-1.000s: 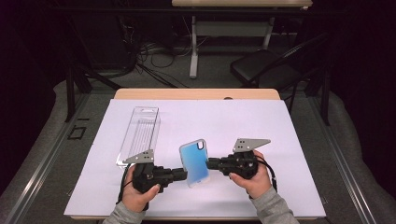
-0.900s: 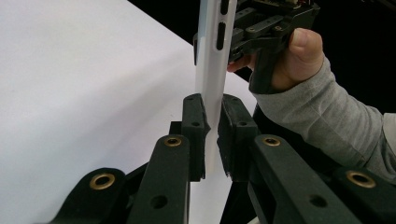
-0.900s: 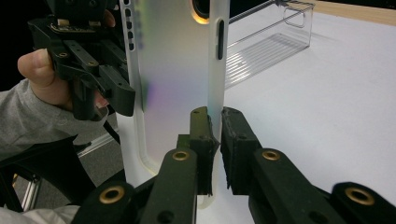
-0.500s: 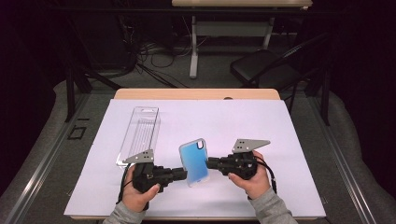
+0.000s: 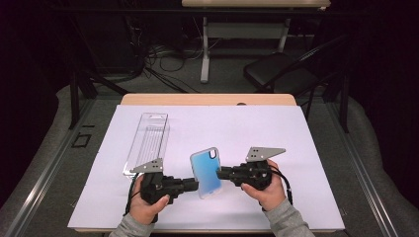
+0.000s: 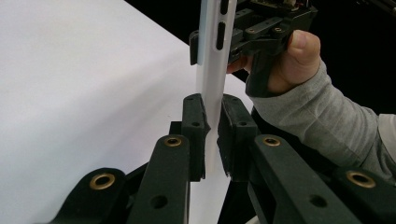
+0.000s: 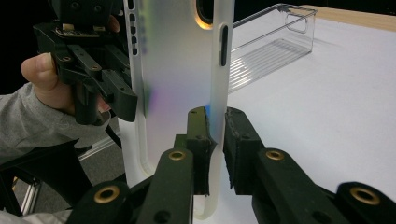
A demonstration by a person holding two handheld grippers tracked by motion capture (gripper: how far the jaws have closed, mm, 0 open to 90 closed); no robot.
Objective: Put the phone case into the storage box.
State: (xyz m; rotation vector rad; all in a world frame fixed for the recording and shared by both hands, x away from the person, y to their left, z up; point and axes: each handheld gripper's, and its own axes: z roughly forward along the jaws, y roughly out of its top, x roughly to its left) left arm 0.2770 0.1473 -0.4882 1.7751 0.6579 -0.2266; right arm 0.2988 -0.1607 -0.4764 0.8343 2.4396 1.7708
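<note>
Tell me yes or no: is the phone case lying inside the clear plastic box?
No: the phone case is held between both grippers, apart from the clear box.

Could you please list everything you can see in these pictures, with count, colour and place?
phone case: one, frosted blue, held up between both grippers above the sheet.
clear box: one, transparent, lying on the sheet's left part.
sheet: one, white, covering the table.
table: one, light wood, its far edge showing.
chair: one, black, on the floor beyond the table.
left gripper: one, black, shut on the case's left edge.
right gripper: one, black, clamping the case's right edge.
</note>
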